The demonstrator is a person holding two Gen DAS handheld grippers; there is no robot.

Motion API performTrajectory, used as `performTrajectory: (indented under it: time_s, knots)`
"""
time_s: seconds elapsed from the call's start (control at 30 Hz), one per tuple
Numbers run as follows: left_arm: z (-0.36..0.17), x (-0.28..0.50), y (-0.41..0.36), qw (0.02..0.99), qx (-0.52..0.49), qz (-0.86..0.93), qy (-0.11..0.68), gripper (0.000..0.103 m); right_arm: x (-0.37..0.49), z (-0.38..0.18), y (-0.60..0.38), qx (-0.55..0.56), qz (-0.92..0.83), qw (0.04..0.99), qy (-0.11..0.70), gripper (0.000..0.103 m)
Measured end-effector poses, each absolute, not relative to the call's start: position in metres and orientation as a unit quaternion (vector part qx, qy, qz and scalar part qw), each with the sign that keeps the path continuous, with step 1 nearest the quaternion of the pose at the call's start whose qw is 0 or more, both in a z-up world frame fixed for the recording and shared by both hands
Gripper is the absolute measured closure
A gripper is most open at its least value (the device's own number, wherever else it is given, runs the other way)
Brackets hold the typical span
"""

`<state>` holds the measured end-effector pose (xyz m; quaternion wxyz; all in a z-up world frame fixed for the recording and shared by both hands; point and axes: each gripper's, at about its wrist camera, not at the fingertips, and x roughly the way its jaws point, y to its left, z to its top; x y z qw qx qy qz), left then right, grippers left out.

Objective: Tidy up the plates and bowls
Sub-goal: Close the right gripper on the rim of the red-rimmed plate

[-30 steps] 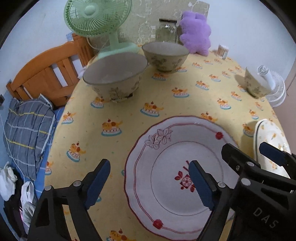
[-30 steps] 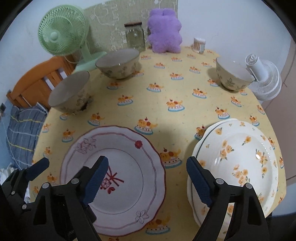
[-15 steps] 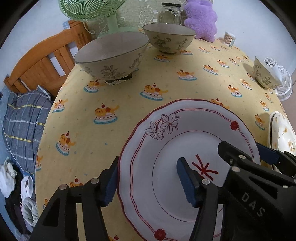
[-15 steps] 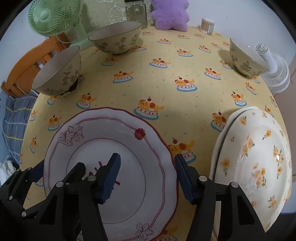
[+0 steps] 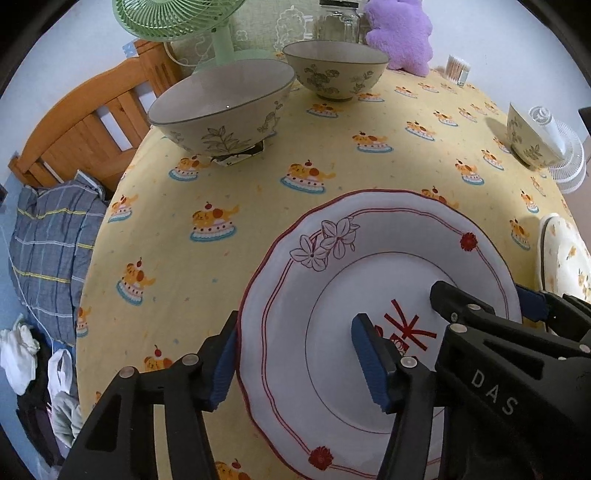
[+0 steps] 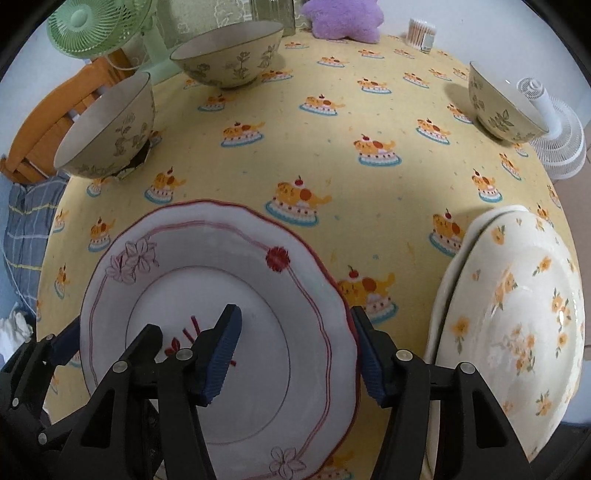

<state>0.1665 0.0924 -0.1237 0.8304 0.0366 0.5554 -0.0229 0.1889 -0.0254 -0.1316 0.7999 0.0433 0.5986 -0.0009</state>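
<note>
A white plate with red trim and flowers (image 5: 369, 266) (image 6: 207, 266) lies on the yellow tablecloth (image 5: 258, 206). My left gripper (image 5: 295, 362) straddles its left rim, one finger outside and one over the plate, jaws partly open. My right gripper (image 6: 295, 350) straddles its right rim the same way. A stack of cream plates with yellow flowers (image 6: 517, 314) (image 5: 565, 254) sits at the right. Three leaf-patterned bowls stand further back: near left (image 5: 221, 110) (image 6: 110, 129), far middle (image 5: 336, 70) (image 6: 229, 55), right (image 5: 528, 136) (image 6: 502, 107).
At the back stand a green fan (image 5: 177, 22), a glass jar (image 5: 336, 22), a purple plush toy (image 5: 402, 33) and a cotton swab box (image 6: 421, 31). A white fan (image 6: 557, 136) is beyond the right edge. A wooden bed frame (image 5: 85, 133) and bedding (image 5: 48, 258) lie left.
Both grippers have moved down and in onto the red-trimmed plate. Their jaws have narrowed around its left and right rims.
</note>
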Motion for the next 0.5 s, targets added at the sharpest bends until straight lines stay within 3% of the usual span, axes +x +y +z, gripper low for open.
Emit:
performTrajectory:
  time_s: [0.5]
  knots:
    - [-0.103, 0.155, 0.095, 0.828, 0.018, -0.029, 0.56, 0.043, 0.174, -0.107, -0.025, 0.042, -0.006, 0.804, 0.593, 0.041]
